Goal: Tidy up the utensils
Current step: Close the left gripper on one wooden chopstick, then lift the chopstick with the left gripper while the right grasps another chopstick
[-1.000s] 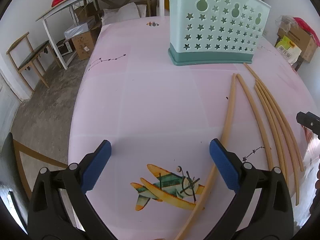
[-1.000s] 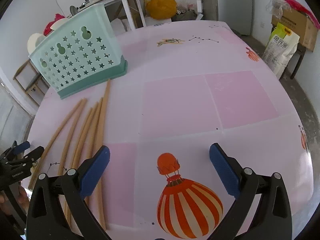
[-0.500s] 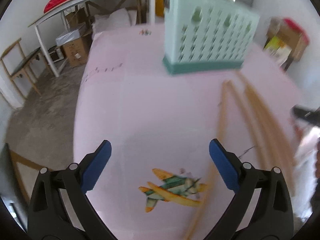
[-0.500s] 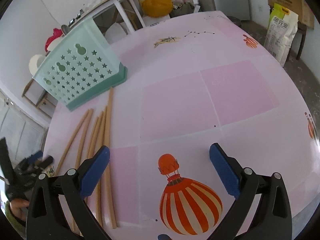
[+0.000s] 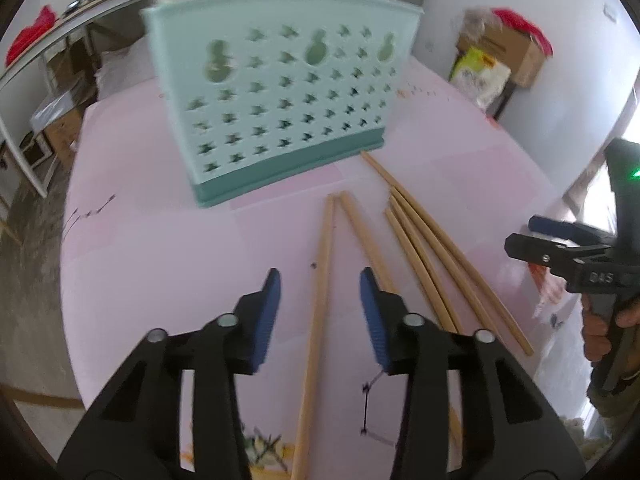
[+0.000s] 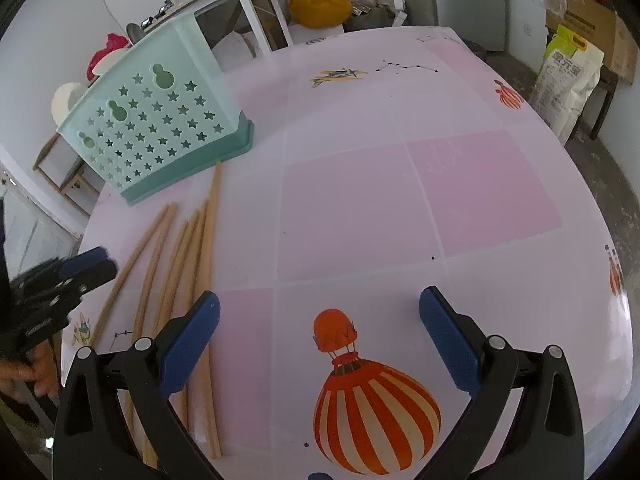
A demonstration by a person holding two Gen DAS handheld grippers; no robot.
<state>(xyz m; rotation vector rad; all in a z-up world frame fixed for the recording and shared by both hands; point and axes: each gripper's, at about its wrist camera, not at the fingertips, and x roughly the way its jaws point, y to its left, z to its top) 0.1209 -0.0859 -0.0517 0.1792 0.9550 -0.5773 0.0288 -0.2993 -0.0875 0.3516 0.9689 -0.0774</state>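
Table [image 6: 400, 200]: round, under a pink checked cloth printed with a striped balloon [image 6: 372, 412], aeroplanes and dotted star lines. Room: grey floor, white walls, a white trestle bench [image 5: 52, 60] with clutter, a yellow sack [image 6: 320, 0], cardboard boxes, a printed bag [image 6: 568, 84]. Holder [image 5: 276, 104]: 1 mint plastic box, star and gourd cut-outs, darker green base, upright on the far left part of the table; contents not visible. Chopsticks [image 5: 420, 256]: 5 long tan sticks flat on the cloth, far ends just beside the holder's base; 2 meet in a narrow V, 3 lie bunched to their right. Left gripper [image 5: 320, 308]: blue pads, jaws just narrowed and straddling the leftmost stick [image 5: 320, 296], pads clear of it on both sides, so nothing grasped. Right gripper [image 6: 320, 344]: jaws spread wide above the balloon print, nothing between them. The left view alone shows the stick between its jaws and a hand [image 5: 604, 328] on the right tool; the right view alone shows the table's bare right half and the sack.
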